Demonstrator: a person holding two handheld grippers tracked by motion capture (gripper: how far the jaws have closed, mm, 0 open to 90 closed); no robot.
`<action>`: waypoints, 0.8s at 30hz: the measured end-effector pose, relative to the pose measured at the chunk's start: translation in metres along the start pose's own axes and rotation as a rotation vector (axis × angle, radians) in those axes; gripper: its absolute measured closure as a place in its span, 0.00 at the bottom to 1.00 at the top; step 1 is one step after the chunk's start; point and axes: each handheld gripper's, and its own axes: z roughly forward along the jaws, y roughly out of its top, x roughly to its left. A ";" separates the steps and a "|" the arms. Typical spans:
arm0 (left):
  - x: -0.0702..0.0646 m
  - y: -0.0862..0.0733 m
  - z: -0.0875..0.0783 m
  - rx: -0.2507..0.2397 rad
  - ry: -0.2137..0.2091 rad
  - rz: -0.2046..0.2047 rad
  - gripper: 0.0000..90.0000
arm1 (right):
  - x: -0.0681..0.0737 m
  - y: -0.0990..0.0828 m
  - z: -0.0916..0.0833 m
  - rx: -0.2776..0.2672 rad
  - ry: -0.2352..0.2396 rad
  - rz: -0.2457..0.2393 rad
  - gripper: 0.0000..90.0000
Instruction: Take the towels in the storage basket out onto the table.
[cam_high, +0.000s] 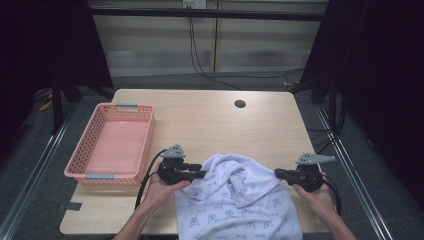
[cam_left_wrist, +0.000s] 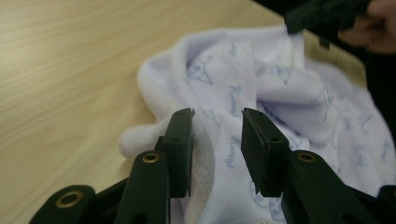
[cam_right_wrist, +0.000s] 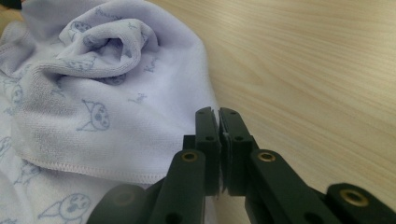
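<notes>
A white towel (cam_high: 235, 195) with a pale blue print lies crumpled at the table's near edge and hangs over it. My left gripper (cam_high: 202, 174) is at the towel's left side. In the left gripper view its jaws (cam_left_wrist: 217, 135) stand apart with a fold of the towel (cam_left_wrist: 233, 79) between them, and the pads do not press on it. My right gripper (cam_high: 277, 173) is at the towel's right corner. The right gripper view has its jaws (cam_right_wrist: 218, 126) closed together on the hemmed edge of the towel (cam_right_wrist: 93, 93).
A pink plastic basket (cam_high: 127, 106) stands with nothing in it at the left of the wooden table (cam_high: 210, 120). A round cable hole (cam_high: 240, 104) sits near the table's far edge. Bare tabletop lies between the towel and the far edge. Dark frames flank the table.
</notes>
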 end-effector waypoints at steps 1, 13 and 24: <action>0.003 0.000 -0.001 -0.013 0.001 -0.021 0.74 | -0.001 0.000 0.000 -0.001 0.000 0.001 0.97; 0.030 -0.005 0.016 0.063 0.149 -0.084 0.67 | -0.014 -0.005 -0.009 -0.012 -0.035 0.044 0.98; 0.002 -0.004 0.047 0.169 0.080 0.055 0.69 | -0.013 -0.002 -0.008 -0.028 -0.023 0.045 0.97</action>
